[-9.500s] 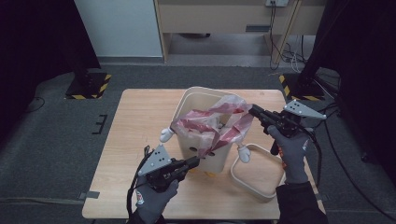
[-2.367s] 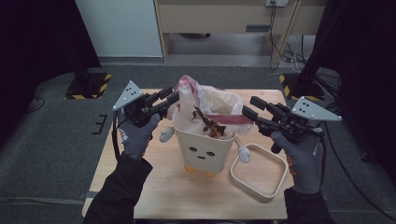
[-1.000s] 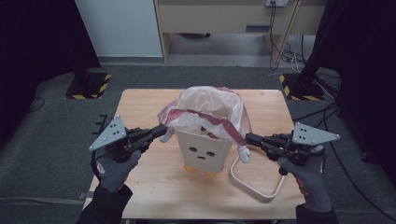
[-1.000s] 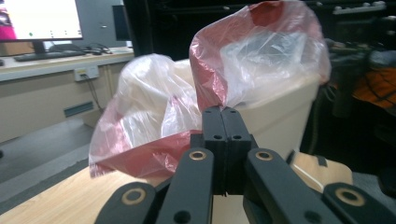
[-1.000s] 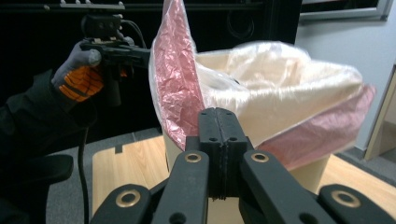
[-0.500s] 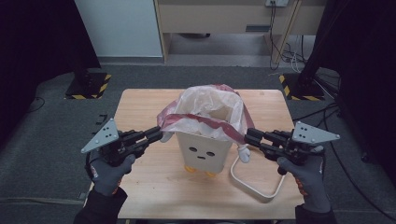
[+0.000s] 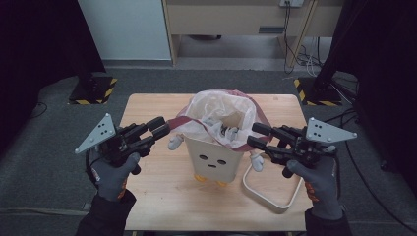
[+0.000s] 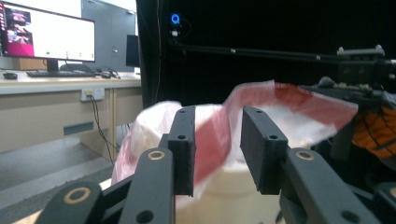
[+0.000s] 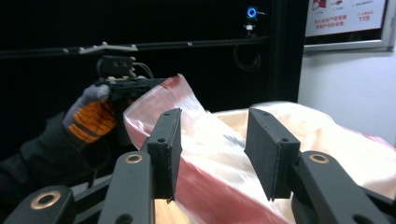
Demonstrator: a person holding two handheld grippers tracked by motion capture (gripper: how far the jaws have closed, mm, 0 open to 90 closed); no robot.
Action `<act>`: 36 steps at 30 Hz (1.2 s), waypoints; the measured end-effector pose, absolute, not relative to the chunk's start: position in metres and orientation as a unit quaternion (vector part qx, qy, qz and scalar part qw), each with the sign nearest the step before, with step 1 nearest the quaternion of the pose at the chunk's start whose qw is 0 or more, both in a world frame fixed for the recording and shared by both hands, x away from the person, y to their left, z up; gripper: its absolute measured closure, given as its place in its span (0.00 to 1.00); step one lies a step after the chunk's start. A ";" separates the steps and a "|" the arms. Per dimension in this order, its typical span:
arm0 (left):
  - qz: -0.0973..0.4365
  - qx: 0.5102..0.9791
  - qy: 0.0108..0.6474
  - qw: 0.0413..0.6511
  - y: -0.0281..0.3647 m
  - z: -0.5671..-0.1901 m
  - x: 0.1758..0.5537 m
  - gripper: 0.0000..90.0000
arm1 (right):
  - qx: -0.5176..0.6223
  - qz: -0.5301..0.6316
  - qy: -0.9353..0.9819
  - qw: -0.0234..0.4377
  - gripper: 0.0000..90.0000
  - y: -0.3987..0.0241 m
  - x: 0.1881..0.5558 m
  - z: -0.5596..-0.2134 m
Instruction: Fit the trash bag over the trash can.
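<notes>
Bin point(image 7: 215, 160): centre of table point(image 7: 147, 196), bag point(image 7: 221, 110) draped over rim. L gripper point(image 7: 158, 129), R gripper point(image 7: 256, 135): jaws just been opening, part-wide, red hem point(image 8: 212, 142) loose between, unpinched. Tip: withdraw level, outward; avoid snagging hem, tipping bin.

Thin glossy plastic bag point(image 7: 223, 115); matt wooden table point(image 7: 162, 194)

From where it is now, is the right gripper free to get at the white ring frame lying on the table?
Probably yes. The right gripper has just been opening, nothing pinched, and the ring frame lies bare below it, beside the bin.
</notes>
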State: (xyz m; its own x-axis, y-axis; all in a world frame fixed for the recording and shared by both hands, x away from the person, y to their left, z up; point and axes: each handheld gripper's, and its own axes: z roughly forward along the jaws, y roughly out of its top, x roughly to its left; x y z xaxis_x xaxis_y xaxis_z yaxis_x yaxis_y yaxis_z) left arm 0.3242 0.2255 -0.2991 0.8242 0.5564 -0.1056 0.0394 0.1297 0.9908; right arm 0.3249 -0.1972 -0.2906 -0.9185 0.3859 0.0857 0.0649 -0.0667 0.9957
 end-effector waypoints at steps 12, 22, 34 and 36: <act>0.212 0.616 0.299 0.698 0.221 -0.277 0.356 0.66 | 0.225 0.692 0.667 0.157 0.57 -0.189 0.334 -0.280; 0.166 0.661 0.295 0.670 0.198 -0.287 0.362 0.61 | 0.253 0.658 0.694 0.144 0.51 -0.185 0.332 -0.296; 0.139 0.684 0.275 0.661 0.204 -0.315 0.324 0.56 | 0.246 0.655 0.702 0.133 0.47 -0.192 0.314 -0.312; 0.137 0.691 0.273 0.655 0.203 -0.318 0.321 0.56 | 0.245 0.653 0.705 0.131 0.46 -0.192 0.313 -0.315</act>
State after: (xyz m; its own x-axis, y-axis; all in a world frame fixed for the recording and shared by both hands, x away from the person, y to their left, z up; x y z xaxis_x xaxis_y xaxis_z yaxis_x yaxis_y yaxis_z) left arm 0.3211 0.2035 -0.3183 0.8130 0.5576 -0.1680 0.1977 0.0070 0.9802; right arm 0.3128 -0.1916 -0.3154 -0.8456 0.5163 0.1360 0.1749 0.0271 0.9842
